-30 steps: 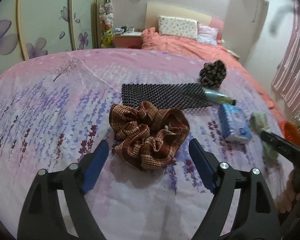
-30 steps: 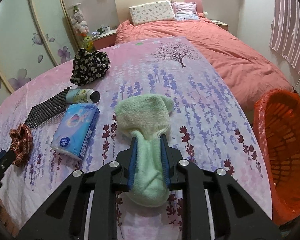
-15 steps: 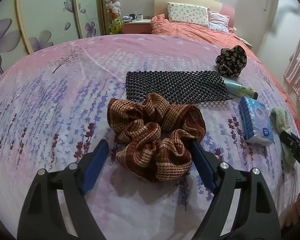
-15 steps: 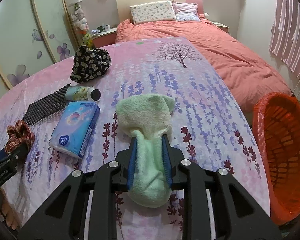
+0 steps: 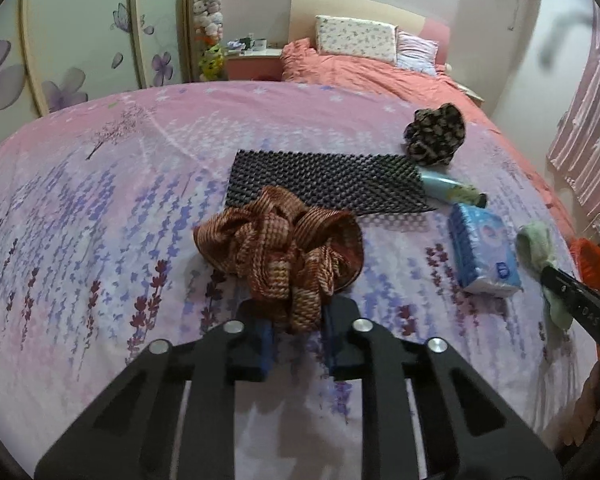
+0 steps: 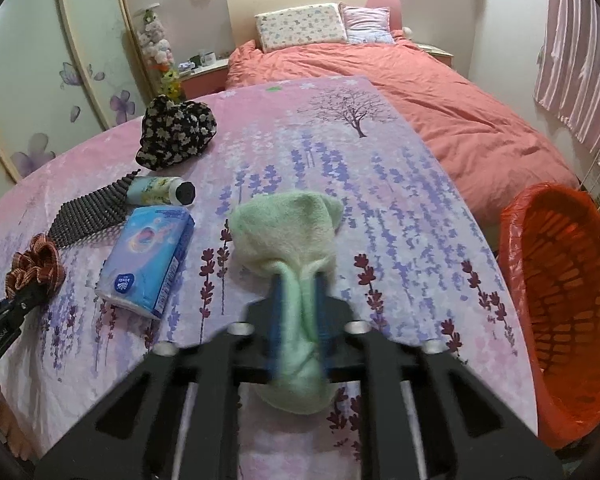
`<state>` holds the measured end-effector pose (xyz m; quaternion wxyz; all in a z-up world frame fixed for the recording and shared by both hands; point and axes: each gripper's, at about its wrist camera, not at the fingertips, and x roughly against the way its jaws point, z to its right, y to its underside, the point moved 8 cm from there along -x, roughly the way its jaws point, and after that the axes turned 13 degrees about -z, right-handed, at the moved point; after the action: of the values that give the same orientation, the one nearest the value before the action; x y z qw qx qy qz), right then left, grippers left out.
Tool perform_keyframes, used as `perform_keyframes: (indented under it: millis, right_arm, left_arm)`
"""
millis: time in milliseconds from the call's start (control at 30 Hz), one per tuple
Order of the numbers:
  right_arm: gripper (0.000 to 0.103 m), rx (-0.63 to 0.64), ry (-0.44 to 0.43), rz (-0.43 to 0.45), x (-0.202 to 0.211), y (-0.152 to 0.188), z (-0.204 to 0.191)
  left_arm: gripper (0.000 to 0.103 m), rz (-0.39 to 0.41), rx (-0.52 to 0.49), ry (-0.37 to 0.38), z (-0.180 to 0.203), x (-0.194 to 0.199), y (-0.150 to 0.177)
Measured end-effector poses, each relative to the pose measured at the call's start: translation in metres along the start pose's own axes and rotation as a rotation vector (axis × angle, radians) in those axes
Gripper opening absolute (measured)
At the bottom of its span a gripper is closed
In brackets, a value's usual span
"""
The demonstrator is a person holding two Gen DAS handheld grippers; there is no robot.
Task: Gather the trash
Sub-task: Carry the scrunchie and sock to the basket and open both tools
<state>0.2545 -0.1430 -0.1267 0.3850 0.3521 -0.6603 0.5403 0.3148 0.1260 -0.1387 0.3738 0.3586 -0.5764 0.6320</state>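
Note:
A brown checked scrunchie [image 5: 280,248] lies bunched on the lavender-print quilt [image 5: 100,240]. My left gripper [image 5: 296,320] has its jaws closing, and the blue pads pinch the scrunchie's near fold. In the right wrist view the same scrunchie [image 6: 36,264] shows at far left. My right gripper [image 6: 298,304] is shut on a pale green fuzzy cloth [image 6: 288,224] that rests on the quilt; the cloth's near end hangs between the fingers. An orange basket [image 6: 560,272] lined with a red bag stands off the bed's right edge.
A blue tissue pack [image 6: 148,256], a light blue bottle [image 6: 160,191], a black bumpy mat [image 5: 324,180] and a dark floral cloth bundle [image 6: 176,136] lie between the two grippers. A salmon duvet and pillows are further back.
The left jaws went from wide apart around the scrunchie to pinched on its near part, bunching it up. The right jaws squeezed the green cloth a little tighter.

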Motion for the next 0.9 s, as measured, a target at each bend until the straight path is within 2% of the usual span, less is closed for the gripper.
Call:
perform_keyframes:
  millis: [200,400,533,633,733,900]
  right_arm:
    - [0.009,-0.028,-0.038,0.112,0.050,0.006,0.020]
    - [0.009,-0.053,-0.051,0.219,0.105,0.012,0.042]
    - [0.009,-0.074,-0.042,0.267,0.130,0.020,0.060]
    - [0.009,-0.075,-0.001,0.314,0.145,0.026,0.073]
    - [0.009,-0.083,0.039,0.355,0.160,0.032,0.089]
    - [0.009,-0.131,0.058,0.388,0.170,0.034,0.118]
  left_arm:
    - [0.016,0.096,-0.047,0.023,0.013,0.040,0.002]
    - [0.017,0.154,-0.087,0.105,0.047,0.084,0.004]
    - [0.017,0.189,-0.155,0.160,0.085,0.110,0.008]
    - [0.017,0.202,-0.208,0.219,0.121,0.126,0.012]
    - [0.017,0.207,-0.248,0.265,0.151,0.135,0.017]
    - [0.017,0.200,-0.322,0.357,0.210,0.144,0.029]
